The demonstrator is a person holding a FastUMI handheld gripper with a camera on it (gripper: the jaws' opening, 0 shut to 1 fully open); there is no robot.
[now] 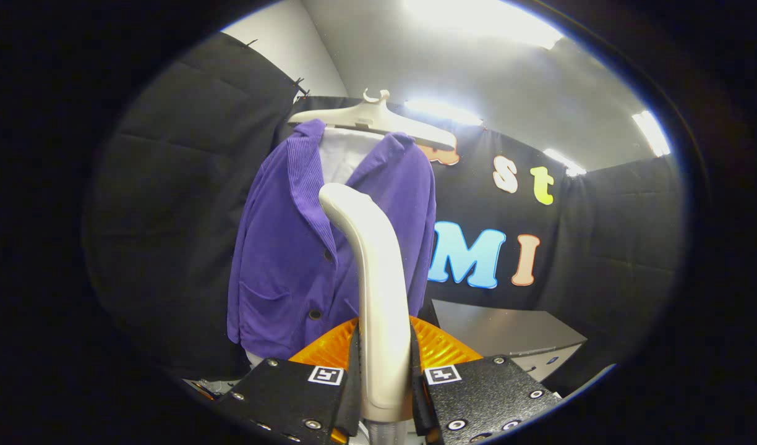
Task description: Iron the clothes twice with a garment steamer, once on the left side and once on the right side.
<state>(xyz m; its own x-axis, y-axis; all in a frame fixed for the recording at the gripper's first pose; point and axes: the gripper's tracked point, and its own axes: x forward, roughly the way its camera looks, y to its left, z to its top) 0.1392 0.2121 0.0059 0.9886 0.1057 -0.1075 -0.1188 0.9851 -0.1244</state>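
Furthest left hangs the dark quilted cloth of the booth wall (168, 204), running back to a corner where a strip of pale plain wall (292, 49) shows above it.

Next comes the purple corduroy jacket (279, 259), hung on a cream plastic hanger (378, 117) whose hook rises just above the cloth's top edge. The jacket hangs open at the neck, with a white garment (344, 151) showing between its lapels. Two dark buttons sit down its front edge, and a patch pocket lies on its lower left panel. The jacket is beyond the fingers, a little to their left.

Directly in front of the jacket stands the garment steamer (372, 296), a cream handle that rises upright from between the fingers and bends towards the jacket at its top, where the head covers part of the right lapel. Whether the head actually touches the fabric I cannot tell from this angle. The gripper (381, 386) has its jaws pinching the steamer's handle low down, one finger pressed on each side. Behind the handle at finger level sits an orange ribbed part (440, 349), perhaps part of the gripper.

To the right, beyond the fingers, a grey tabletop (502, 330) reaches to the back wall. Bright ceiling lights (477, 21) glare overhead.
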